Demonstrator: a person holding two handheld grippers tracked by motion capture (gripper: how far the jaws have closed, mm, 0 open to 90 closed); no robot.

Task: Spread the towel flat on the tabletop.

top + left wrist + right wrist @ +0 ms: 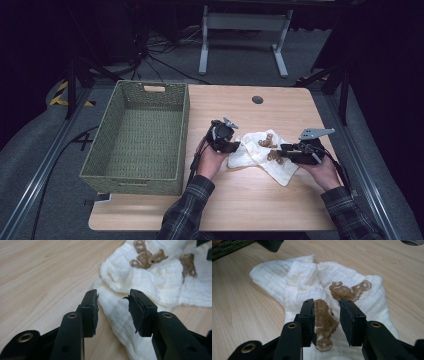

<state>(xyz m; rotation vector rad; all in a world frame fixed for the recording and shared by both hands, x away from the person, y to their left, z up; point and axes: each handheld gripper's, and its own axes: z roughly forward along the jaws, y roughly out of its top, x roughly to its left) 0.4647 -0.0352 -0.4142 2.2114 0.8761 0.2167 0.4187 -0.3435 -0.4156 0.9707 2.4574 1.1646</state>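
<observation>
Your left gripper [113, 298] and right gripper [326, 305] both stand open over the crumpled white muslin cloth with brown patches [260, 152]. It lies mid-table, right of the green woven basket [137, 135].

The cloth [302, 287] is soft white woven cotton, crinkled and matt, with fuzzy brown patches [324, 322]. The table [250, 200] is pale wood grain with a smooth, faintly satin finish. The basket [140, 135] is coarse green wicker weave. Each hand-held gripper, left [113, 312] and right [327, 322], has matt black plastic jaws with rough, frayed rubber pads and brass-coloured rivets.
</observation>
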